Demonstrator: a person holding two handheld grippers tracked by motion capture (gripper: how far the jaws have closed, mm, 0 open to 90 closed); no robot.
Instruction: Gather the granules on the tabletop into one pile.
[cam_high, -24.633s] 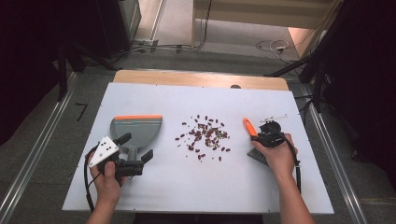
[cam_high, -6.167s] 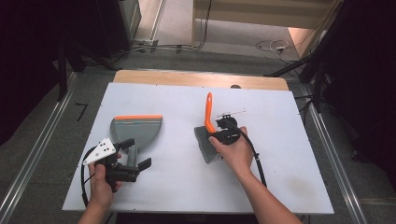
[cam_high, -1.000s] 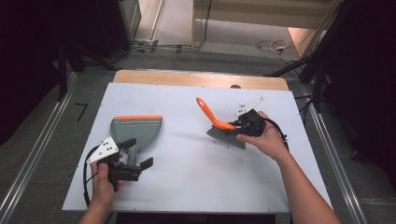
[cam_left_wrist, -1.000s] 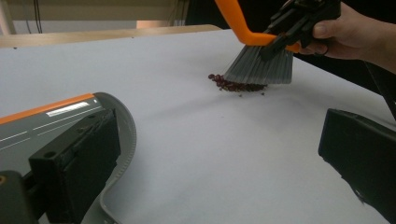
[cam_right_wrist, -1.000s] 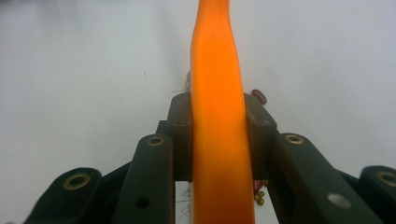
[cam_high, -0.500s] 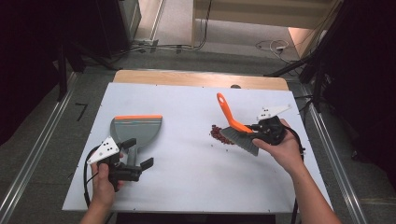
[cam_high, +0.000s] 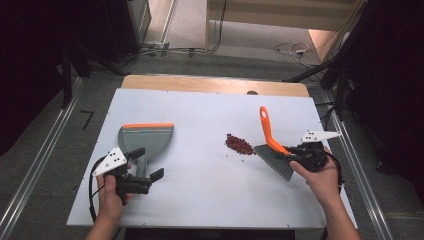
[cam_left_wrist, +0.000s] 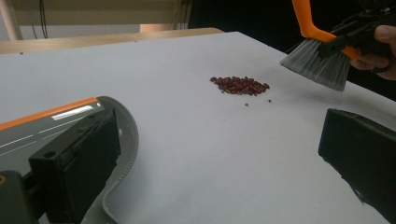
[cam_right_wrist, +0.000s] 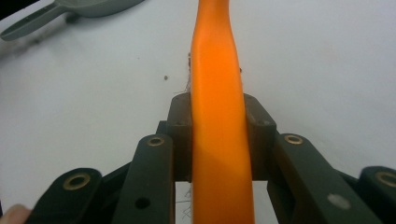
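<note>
Fingers (cam_right_wrist: 154, 163) of my right gripper (cam_high: 303, 152) clamp the brush (cam_high: 274, 152), now lifted right of the freshly gathered beans (cam_high: 239, 144); left gripper (cam_high: 142, 179) looks open around the dustpan (cam_high: 145, 141) handle, so scooping's next.

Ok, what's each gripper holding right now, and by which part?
The right gripper clamps the brush by its orange handle. The left gripper is open beside the dustpan handle, holding nothing.

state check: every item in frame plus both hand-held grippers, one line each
brush: clamped by its orange handle, bristles lifted clear of the table
beans: one tight pile on the table, a few strays beside it
dustpan: flat on the table, no beans in it
left hand-held gripper: open, one jaw over the dustpan
right hand-held gripper: shut on the brush handle
</note>
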